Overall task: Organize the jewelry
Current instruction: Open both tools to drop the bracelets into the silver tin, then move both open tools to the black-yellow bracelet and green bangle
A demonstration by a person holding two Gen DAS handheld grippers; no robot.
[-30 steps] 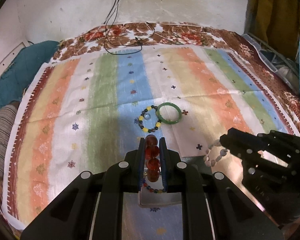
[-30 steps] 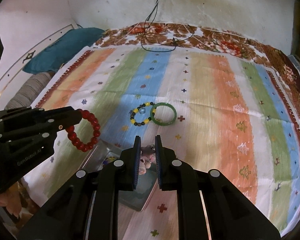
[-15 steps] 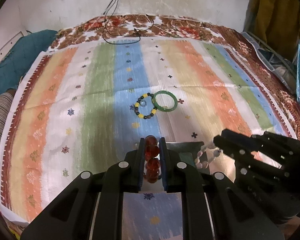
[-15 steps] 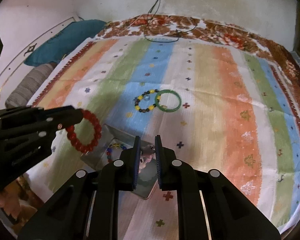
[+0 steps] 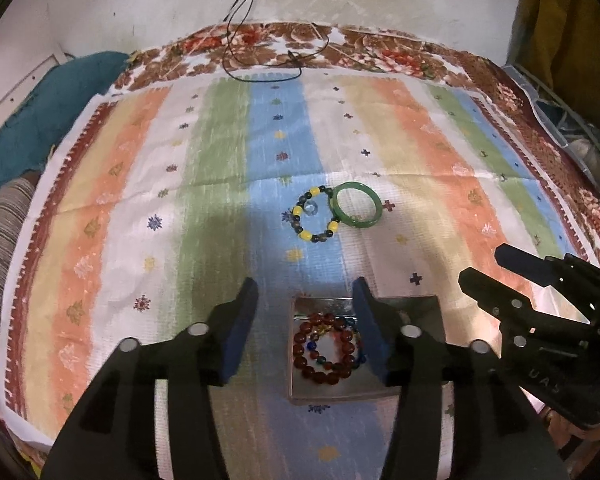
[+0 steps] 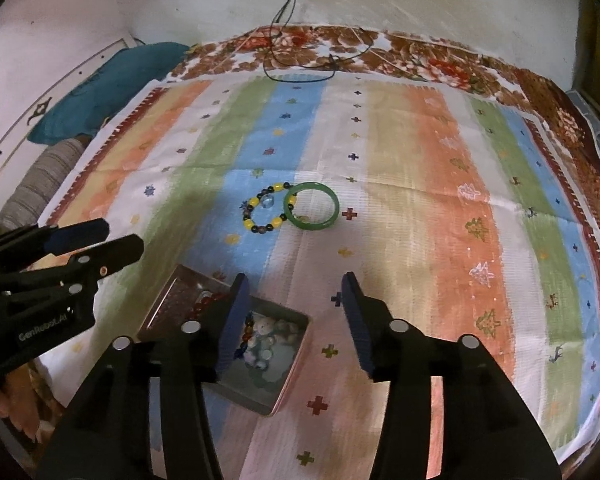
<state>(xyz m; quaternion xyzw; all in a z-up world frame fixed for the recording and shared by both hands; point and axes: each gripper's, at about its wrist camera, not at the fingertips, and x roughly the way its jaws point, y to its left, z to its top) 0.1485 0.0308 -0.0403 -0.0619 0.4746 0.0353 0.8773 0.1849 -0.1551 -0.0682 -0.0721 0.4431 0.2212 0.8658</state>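
Observation:
A shallow metal tray point(image 5: 420, 308) point(image 6: 172, 292) lies on the striped cloth near me. A red bead bracelet point(image 5: 325, 350) lies in it over a multicoloured bead string, and a pale stone bracelet point(image 6: 266, 340) lies in its other half. Farther out, a yellow-and-dark bead bracelet point(image 5: 312, 220) point(image 6: 265, 213) touches a green bangle point(image 5: 357, 205) point(image 6: 311, 206). My left gripper point(image 5: 306, 308) is open and empty over the tray. My right gripper point(image 6: 294, 302) is open and empty beside the tray; it also shows in the left wrist view point(image 5: 496, 268).
The striped cloth point(image 5: 180, 200) covers a flowered bedspread point(image 5: 364, 46). A black cable point(image 5: 260, 60) trails from the wall at the back. A teal pillow point(image 5: 40, 120) and a striped pillow point(image 5: 0, 240) lie at the left. Clutter stands at the right edge.
My left gripper opened and the red bead bracelet dropped into the tray. My right gripper opened too and the pale stone bracelet now lies in the tray. Both grippers pulled back slightly.

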